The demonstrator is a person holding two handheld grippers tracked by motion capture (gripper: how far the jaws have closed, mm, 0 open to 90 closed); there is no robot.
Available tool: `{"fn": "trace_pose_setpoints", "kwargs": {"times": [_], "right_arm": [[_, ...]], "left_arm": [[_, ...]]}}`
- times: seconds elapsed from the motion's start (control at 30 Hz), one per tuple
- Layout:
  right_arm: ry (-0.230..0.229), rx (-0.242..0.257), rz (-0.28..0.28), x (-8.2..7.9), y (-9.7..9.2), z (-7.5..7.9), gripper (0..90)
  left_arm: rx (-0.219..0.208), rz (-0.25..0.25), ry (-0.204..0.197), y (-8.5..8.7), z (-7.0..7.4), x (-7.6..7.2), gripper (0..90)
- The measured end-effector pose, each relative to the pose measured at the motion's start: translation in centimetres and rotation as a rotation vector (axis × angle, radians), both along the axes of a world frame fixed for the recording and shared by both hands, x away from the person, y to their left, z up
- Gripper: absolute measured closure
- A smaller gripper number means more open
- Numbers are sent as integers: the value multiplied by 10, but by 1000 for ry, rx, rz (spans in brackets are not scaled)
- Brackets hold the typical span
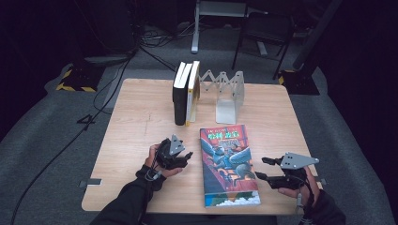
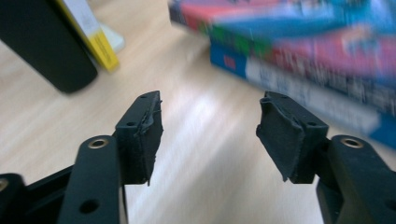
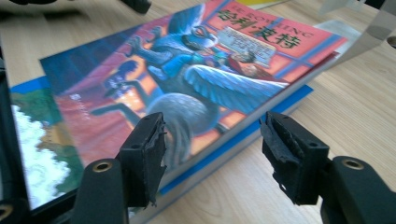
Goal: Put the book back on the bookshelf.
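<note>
A colourful illustrated book (image 1: 228, 161) lies flat near the table's front, and the edge of a second book with a blue cover shows under it (image 3: 243, 135). Just left of the book, my left gripper (image 1: 187, 158) points at its left edge; its jaws are open with bare tabletop between them (image 2: 210, 126). My right gripper (image 1: 260, 168) hangs at the book's right edge, open, and its jaws (image 3: 212, 144) stand on either side of the corner of the stack without touching it.
Three books (image 1: 185, 91) stand upright at the back of the wooden table (image 1: 136, 136), beside a metal expandable bookend (image 1: 225, 96). The black one of them (image 2: 46, 46) shows ahead of my left gripper. Cables and a chair lie on the floor beyond.
</note>
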State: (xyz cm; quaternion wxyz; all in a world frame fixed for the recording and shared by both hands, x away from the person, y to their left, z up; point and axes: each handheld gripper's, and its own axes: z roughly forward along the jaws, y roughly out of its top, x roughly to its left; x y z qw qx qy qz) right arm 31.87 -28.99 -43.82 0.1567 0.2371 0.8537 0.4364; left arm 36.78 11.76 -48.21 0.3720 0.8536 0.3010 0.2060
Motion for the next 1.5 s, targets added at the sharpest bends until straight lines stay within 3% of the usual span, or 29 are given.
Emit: {"fn": "trace_pose_setpoints", "kwargs": {"times": [0.23,0.4,0.5,0.63,0.93,1.17,1.5], "right_arm": [[20,-1,26,-14,8,-1,390],[50,-4,31,-19,8,-4,386],[87,3,38,-20,8,-6,374],[145,-3,28,-16,8,-10,361],[217,-12,25,3,9,-19,319],[306,7,59,27,13,-25,244],[315,-20,91,39,21,-24,230]], "left_arm": [[46,-78,73,8,-7,-23,322],[43,-112,111,8,-11,-33,278],[43,-149,131,7,-11,-38,241],[54,-162,140,5,-14,-42,232],[12,-169,186,2,-20,-35,203],[3,-181,176,-1,-22,-30,172],[3,-172,177,-5,-22,-19,167]]}}
